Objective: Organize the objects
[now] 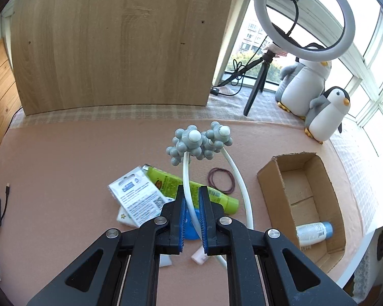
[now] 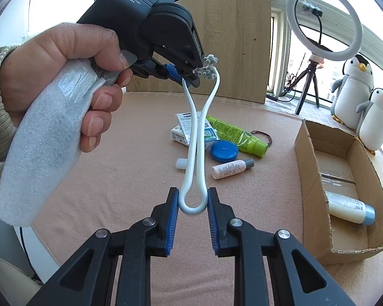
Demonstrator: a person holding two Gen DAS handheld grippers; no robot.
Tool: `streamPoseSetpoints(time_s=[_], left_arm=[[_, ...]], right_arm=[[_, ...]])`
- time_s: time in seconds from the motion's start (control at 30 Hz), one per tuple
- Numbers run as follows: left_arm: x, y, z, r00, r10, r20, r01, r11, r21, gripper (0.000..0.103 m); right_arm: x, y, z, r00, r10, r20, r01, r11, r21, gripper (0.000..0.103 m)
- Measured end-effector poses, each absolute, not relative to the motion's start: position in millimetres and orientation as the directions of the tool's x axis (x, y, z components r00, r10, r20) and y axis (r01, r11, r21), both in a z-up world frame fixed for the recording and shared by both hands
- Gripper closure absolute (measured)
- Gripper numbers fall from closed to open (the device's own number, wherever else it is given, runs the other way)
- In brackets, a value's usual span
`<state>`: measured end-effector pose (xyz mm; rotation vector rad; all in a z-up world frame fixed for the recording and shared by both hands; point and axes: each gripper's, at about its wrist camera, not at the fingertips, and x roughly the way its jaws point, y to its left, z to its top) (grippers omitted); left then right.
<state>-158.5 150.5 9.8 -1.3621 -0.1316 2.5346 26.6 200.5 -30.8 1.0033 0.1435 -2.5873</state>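
While one bottle (image 2: 349, 207) is lodged in the cardboard box (image 2: 316, 168), the massager (image 2: 192, 153) is clamped aloft by both hand-held grippers, left (image 1: 191, 216) and right (image 2: 192, 216); five items are left on the worktop (image 2: 140, 153).

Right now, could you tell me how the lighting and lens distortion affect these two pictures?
Left wrist view: daylight blows out the windows at right, the fisheye bows the wooden board, and the massager stays sharp. Right wrist view: the windows behind the ring light are washed out, the close hand looks oversized, and the box curves at the edge.
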Motion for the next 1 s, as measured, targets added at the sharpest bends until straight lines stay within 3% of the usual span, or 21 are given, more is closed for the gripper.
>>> streamPoseSetpoints(time_s=[0.47, 0.87, 0.9, 1.0], left_arm=[[-167, 331, 25, -0.461, 0.415, -0.784, -0.408, -0.884, -0.227, 0.093], [-177, 366, 16, -0.434, 0.422, -0.796, -0.428, -0.874, -0.23, 0.092], [-178, 366, 15, -0.442, 0.407, -0.799, -0.426, -0.879, -0.213, 0.085], [-178, 356, 16, -0.491, 0.37, -0.788, -0.408, -0.898, -0.168, 0.031]], right_arm=[[24, 323, -13, -0.74, -0.099, -0.665, 0.127, -0.992, 0.007, 0.084], [17, 361, -14, -0.741, -0.029, -0.671, 0.055, -0.998, -0.018, 0.084], [16, 362, -15, -0.74, -0.028, -0.672, 0.053, -0.998, -0.017, 0.083], [9, 365, -23, -0.712, -0.007, -0.702, 0.046, -0.998, -0.036, 0.083]])
